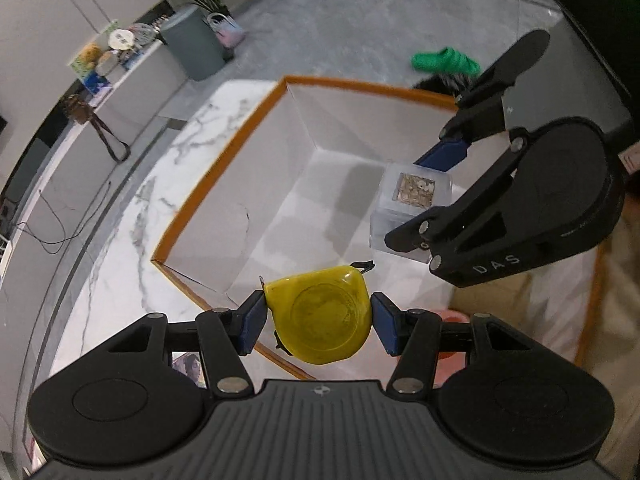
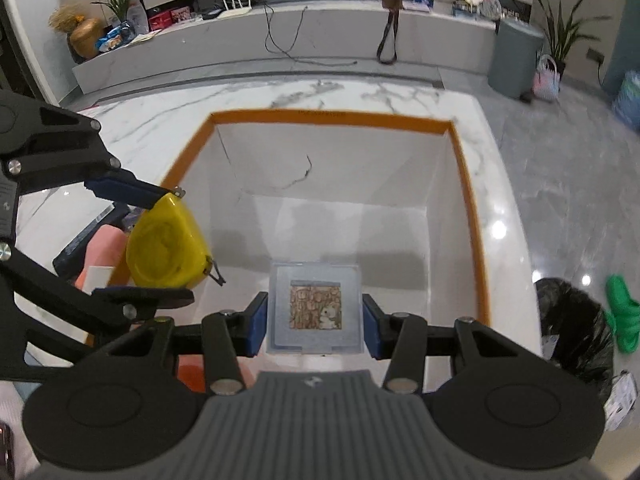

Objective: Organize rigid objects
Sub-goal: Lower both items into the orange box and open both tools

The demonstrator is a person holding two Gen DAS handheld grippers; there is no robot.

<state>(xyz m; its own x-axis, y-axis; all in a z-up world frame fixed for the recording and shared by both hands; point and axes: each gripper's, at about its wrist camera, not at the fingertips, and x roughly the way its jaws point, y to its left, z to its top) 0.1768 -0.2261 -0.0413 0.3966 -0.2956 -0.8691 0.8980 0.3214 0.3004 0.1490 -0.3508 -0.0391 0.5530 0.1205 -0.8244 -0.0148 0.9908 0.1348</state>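
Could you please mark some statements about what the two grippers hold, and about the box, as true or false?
1. The left gripper is shut on a yellow tape measure. True.
2. The right gripper is open and holds nothing. False: it is shut on a clear plastic case.
3. The box has an orange rim. True.
4. The clear plastic case has a plain blank top. False: a brownish picture shows in its middle.
5. The box stands on a marbled white surface. True.
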